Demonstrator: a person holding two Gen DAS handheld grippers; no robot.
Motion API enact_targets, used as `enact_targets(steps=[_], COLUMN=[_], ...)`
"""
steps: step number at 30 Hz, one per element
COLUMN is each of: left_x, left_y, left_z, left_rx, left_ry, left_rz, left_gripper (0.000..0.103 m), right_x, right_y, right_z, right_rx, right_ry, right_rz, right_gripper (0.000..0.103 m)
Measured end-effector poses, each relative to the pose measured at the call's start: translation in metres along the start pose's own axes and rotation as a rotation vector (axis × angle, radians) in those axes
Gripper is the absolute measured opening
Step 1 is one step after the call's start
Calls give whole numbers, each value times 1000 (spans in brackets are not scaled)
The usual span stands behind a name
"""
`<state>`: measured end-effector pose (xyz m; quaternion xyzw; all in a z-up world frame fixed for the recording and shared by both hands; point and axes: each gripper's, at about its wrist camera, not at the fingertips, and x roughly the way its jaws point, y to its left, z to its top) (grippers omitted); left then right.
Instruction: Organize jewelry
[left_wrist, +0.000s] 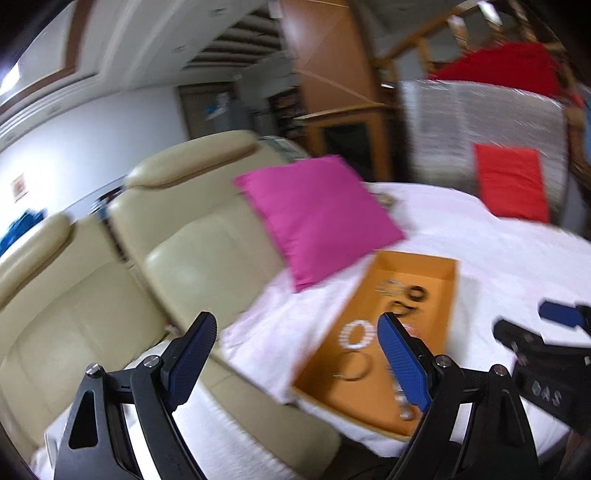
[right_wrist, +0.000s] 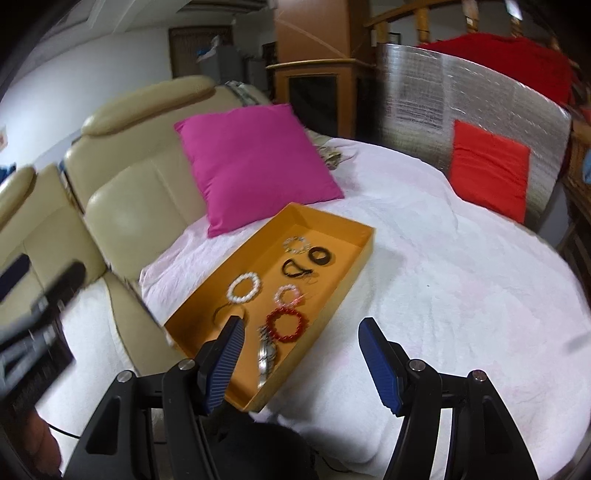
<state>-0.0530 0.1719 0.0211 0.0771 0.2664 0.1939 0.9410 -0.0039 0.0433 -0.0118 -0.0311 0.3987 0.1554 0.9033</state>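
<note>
Orange tray sits just ahead of both grippers w/ bracelets inside. Right gripper spread wide, empty; left gripper likewise released. Risk: red bead bracelet touches metal watch, so a grab may snag both.

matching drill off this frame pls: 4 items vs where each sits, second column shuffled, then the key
Items:
1. red bead bracelet
2. white pearl bracelet
3. magenta square cushion
4. red-orange flat cushion

Places:
A. against the silver quilted panel
B. against the cream leather sofa back
C. near end of the orange cardboard tray, beside the silver metal watch
D. middle of the tray, along the sofa-side wall

Pairs: 1-C, 2-D, 3-B, 4-A
</note>
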Motion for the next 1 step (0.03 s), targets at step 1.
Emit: enact_targets(steps=[1], left_x=[3], left_y=[-20], left_z=[3], left_rx=[32], left_ry=[2], left_rz=[-50], left_gripper=[89], right_x=[3], right_y=[-20], right_z=[0], right_rx=[37], right_ry=[-9], right_rz=[-23], right_gripper=[68])
